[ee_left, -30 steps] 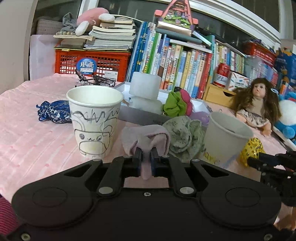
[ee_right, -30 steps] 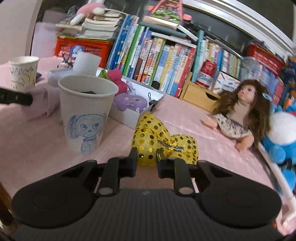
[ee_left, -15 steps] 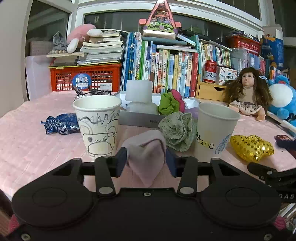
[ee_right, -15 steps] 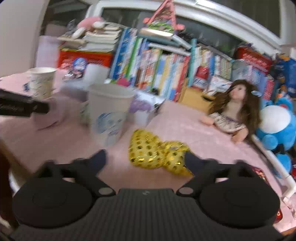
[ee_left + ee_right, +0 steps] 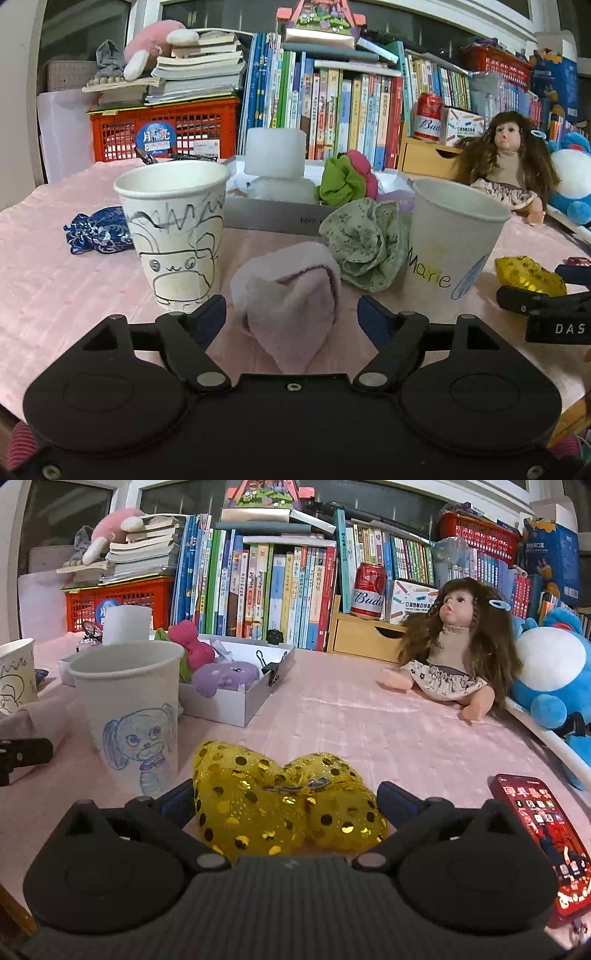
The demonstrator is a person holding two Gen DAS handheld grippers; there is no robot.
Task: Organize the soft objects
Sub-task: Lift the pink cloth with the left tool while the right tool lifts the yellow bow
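Observation:
A pale pink soft cloth [image 5: 288,299] lies on the pink tablecloth between the fingers of my left gripper [image 5: 291,317], which is open and not touching it. A green speckled scrunchie [image 5: 365,240] lies just beyond it. A gold sequined pouch [image 5: 280,801] lies between the fingers of my right gripper [image 5: 286,803], which is open; the pouch also shows in the left wrist view [image 5: 528,275]. A paper cup with a scribbled face [image 5: 173,236] stands left, a cup marked "Marie" [image 5: 450,247] right.
A white box [image 5: 236,705] holds a purple plush [image 5: 225,675], pink and green soft things and a foam roll [image 5: 275,151]. A blue pouch [image 5: 98,230] lies far left. A doll [image 5: 454,646], a blue plush [image 5: 554,672], a red phone [image 5: 543,834] and books stand around.
Both grippers have opened. The left one let go of the pink cloth, the right one of the gold pouch; both things now lie on the table. Both grippers have drawn back a little.

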